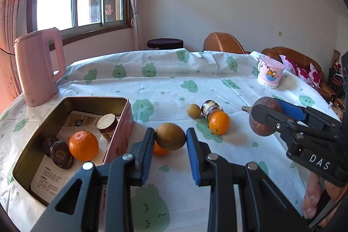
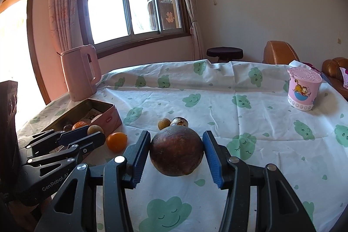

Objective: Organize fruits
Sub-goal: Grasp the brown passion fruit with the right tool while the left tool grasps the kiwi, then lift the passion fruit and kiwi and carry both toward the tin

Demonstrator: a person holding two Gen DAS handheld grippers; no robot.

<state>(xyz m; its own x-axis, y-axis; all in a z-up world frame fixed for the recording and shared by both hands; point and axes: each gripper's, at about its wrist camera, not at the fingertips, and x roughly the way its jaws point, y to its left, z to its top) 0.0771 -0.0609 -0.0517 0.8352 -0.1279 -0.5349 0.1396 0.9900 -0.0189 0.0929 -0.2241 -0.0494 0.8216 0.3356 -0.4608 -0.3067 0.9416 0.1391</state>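
Note:
My left gripper (image 1: 170, 137) is shut on a tan round fruit (image 1: 170, 136), held just right of the pink tin box (image 1: 121, 121). The box holds an orange (image 1: 83, 146), two dark round pieces (image 1: 61, 153) and a cut brown piece (image 1: 107, 124). My right gripper (image 2: 176, 148) is shut on a large dark brown fruit (image 2: 176, 153), also in the left wrist view (image 1: 264, 116). On the cloth lie a small tan fruit (image 1: 193, 110), an orange (image 1: 219, 123), a dark patterned fruit (image 1: 211, 108), and an orange (image 1: 159, 150) partly hidden behind the held tan fruit.
A pink kettle (image 1: 37, 69) stands behind the box at the table's left edge. A pink cartoon cup (image 1: 270, 73) stands far right. The table wears a white cloth with green clouds (image 1: 163, 84). Brown sofas (image 1: 300, 62) and a dark stool (image 1: 165, 44) lie beyond.

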